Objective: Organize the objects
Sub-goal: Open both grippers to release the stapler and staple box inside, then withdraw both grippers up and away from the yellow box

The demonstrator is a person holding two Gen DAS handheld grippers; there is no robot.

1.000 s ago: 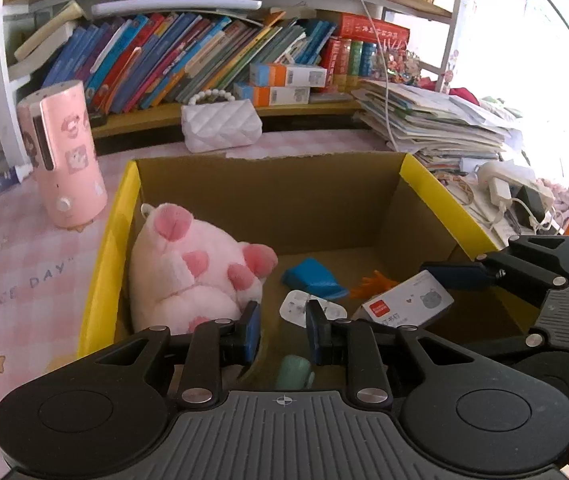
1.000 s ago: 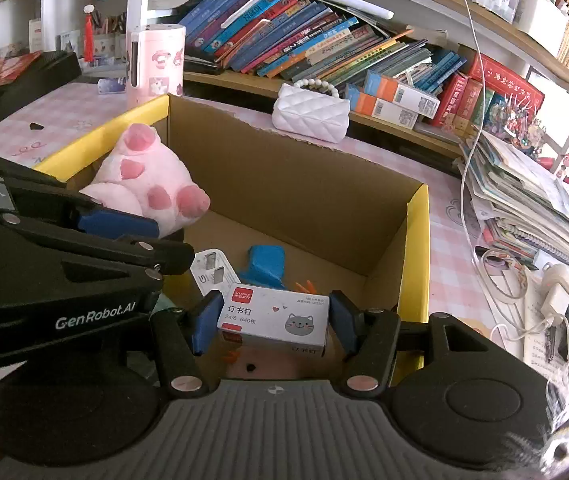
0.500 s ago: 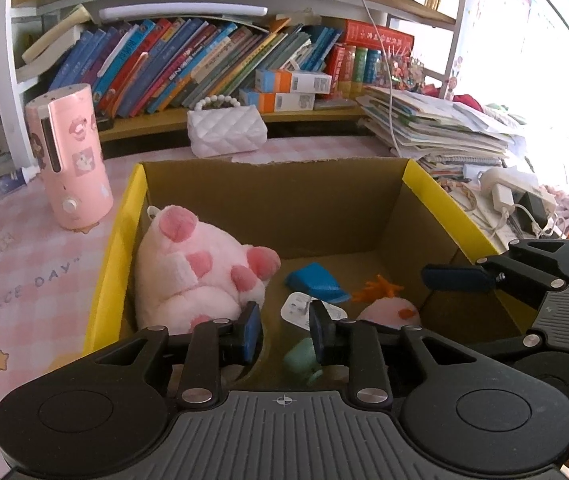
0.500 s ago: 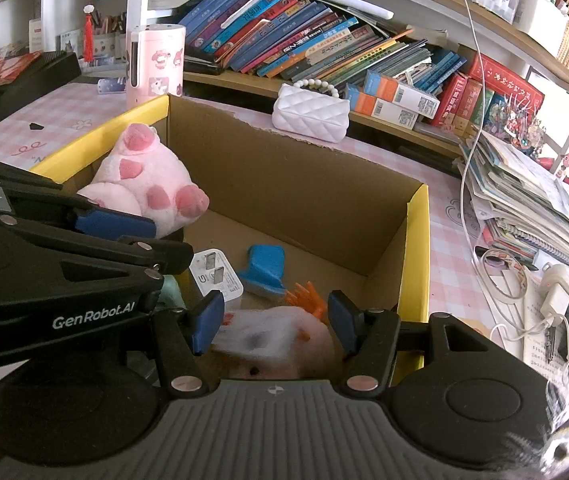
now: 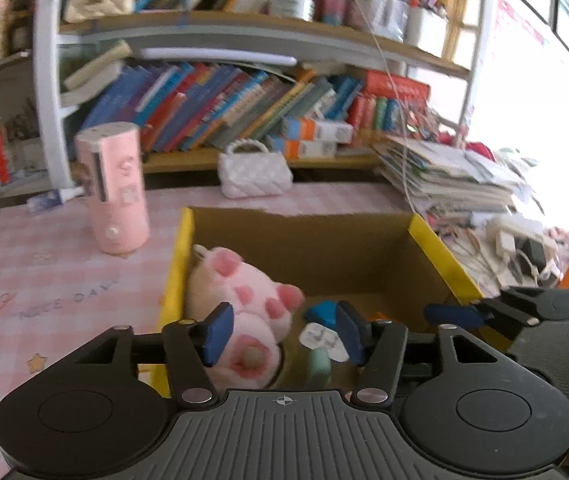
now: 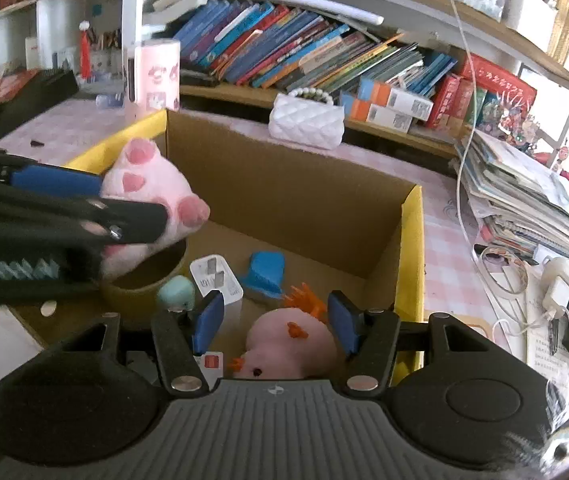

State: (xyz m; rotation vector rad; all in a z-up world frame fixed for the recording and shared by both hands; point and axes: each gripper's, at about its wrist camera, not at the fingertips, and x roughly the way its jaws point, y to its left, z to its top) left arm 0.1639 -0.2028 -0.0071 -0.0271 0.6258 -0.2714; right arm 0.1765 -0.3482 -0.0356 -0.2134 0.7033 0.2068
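Left fingers (image 5: 217, 334) opening above mint toy (image 5: 319, 365).

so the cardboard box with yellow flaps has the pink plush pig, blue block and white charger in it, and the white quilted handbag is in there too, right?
Not quite. In the right wrist view the white quilted handbag sits outside, on the desk behind the cardboard box with yellow flaps. The pink plush pig, blue block and white charger are inside the box.
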